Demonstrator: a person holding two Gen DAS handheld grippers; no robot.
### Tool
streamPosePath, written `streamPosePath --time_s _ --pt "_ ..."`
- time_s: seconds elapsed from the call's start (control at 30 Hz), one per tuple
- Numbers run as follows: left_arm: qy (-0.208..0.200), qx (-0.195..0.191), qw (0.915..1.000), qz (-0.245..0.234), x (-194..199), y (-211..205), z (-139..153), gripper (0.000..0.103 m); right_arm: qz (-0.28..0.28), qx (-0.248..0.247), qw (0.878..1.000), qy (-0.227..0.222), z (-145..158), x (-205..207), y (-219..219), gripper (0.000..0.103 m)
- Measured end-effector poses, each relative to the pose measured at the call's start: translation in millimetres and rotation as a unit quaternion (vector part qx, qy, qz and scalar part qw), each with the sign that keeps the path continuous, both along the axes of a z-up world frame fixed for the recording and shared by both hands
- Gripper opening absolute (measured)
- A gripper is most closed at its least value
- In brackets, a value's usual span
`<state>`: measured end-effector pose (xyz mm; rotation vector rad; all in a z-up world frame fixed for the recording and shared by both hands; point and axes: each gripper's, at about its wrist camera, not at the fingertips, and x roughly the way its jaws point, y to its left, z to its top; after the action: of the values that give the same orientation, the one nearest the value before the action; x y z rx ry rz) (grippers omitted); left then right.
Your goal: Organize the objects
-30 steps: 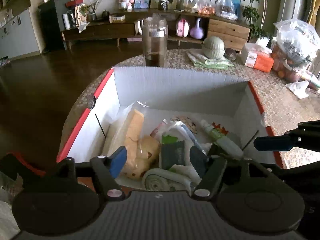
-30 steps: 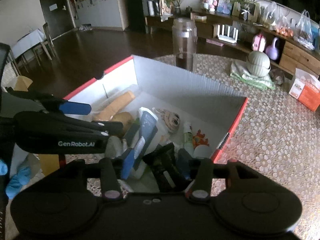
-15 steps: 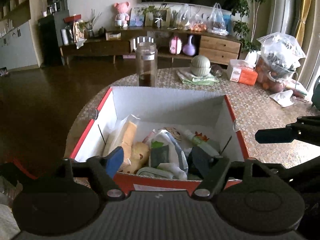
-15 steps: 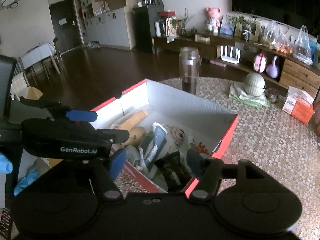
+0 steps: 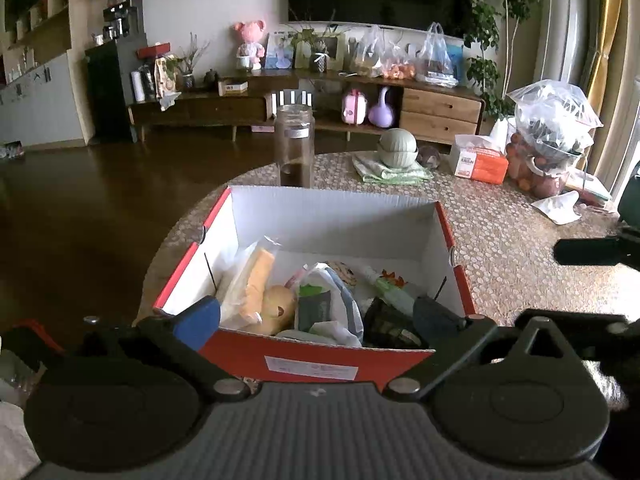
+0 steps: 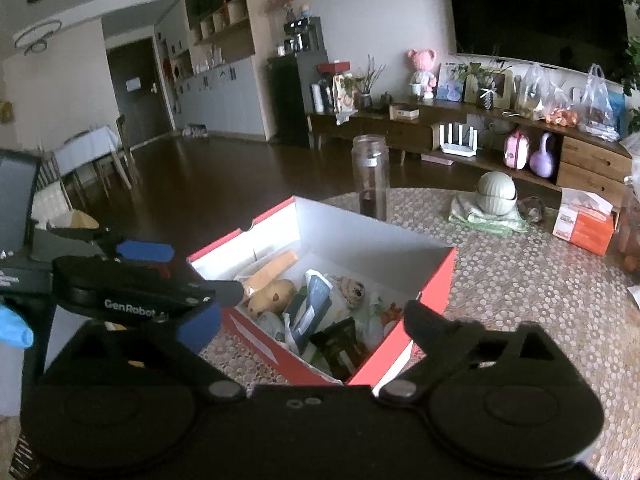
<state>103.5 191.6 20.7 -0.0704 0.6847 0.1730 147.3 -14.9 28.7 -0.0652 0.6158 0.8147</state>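
box (image 5: 312,360): filled with items | left gripper (image 5: 316,316), right gripper (image 6: 312,326): before box, jaws just spread, empty | task looks nearly done

The box (image 5: 312,360) is corrugated cardboard, red outside and matt white inside. The table (image 5: 512,240) carries a pebble-textured mat. The jar (image 5: 295,144) is clear and glossy; the floor (image 5: 80,208) is polished dark wood.

A dark glossy wooden floor (image 6: 224,172) reaches to a long low wooden sideboard (image 5: 304,106) against the pale wall (image 5: 200,12). Above it hangs a big black television screen (image 6: 532,12). Grey cupboard doors (image 6: 224,100) line the left side. Daylight enters by yellow curtains (image 5: 600,60).
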Motion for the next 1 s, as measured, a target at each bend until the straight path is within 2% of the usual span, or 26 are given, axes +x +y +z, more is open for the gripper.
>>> streamPosePath --time_s 0.13,0.27,0.5,0.67,1.0 --pt "-0.002 -0.002 1.0000 -0.001 -3 -4 1 0.103 0.000 0.007 1.000 -0.006 2 -4 -10 0.102" --pt "-0.013 0.025 0.9996 -0.003 -8 -16 5 0.103 0.002 0.008 1.000 -0.014 2 -10 -16 0.103" --pt "-0.016 0.046 0.9988 -0.001 -14 -29 6 0.103 0.004 0.015 1.000 -0.011 1 -12 -25 0.103" --pt "-0.012 0.031 0.9994 -0.002 -17 -31 3 0.103 0.004 0.019 1.000 -0.004 0 -12 -32 0.103" --pt "-0.015 0.039 0.9991 0.001 -20 -39 -1 0.103 0.001 0.025 1.000 0.004 -5 -17 -41 0.103"
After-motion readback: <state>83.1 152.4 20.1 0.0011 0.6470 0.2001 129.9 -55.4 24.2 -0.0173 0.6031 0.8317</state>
